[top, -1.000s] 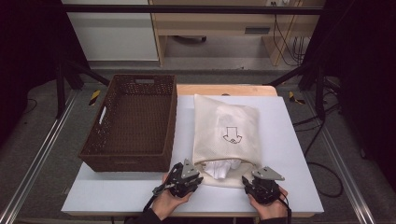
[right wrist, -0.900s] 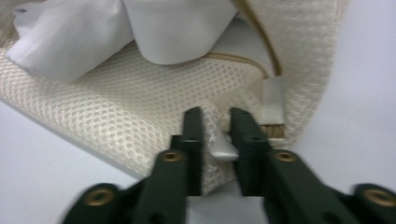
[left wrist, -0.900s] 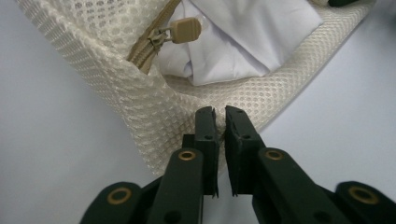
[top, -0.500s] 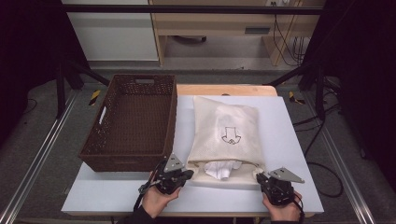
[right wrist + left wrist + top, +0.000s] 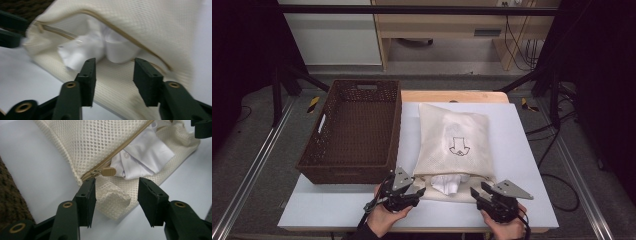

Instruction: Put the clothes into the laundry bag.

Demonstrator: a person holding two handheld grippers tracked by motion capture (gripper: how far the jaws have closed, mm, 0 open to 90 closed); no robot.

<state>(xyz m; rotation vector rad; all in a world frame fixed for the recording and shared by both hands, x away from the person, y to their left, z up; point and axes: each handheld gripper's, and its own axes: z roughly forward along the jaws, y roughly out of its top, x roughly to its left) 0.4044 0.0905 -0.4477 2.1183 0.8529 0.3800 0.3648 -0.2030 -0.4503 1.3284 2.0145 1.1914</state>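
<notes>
1. Where the high view looks down on the white table [image 5: 522,150], a brown woven basket [image 5: 354,130] is seen on its left half, just beside a cream mesh laundry bag [image 5: 454,142] lying at the middle. A small dark drawing [image 5: 459,146] is printed on the bag. The bag's near end is unzipped, and a white garment [image 5: 446,183] is seen poking out of the mouth. The left gripper [image 5: 404,192] is held at the bag's near left corner and the right gripper [image 5: 484,196] at its near right corner, each in a hand [image 5: 384,220] at the table's near edge. A grey floor and wooden furniture [image 5: 437,25] are seen beyond the table.

2. In the left gripper view, the left gripper [image 5: 116,195] is shown with its jaws apart around the folded near corner of the mesh bag [image 5: 100,142]. A tan zipper pull [image 5: 106,172] lies just beyond the jaws, beside the white garment [image 5: 142,157], on which a button is visible. The basket's weave [image 5: 10,197] is seen at the left.

3. In the right gripper view, which is blurred, the right gripper [image 5: 113,77] is shown with its jaws apart over the bag's lower layer [image 5: 117,85], with nothing between them. The white garment [image 5: 90,47] lies in the open mouth just beyond.
</notes>
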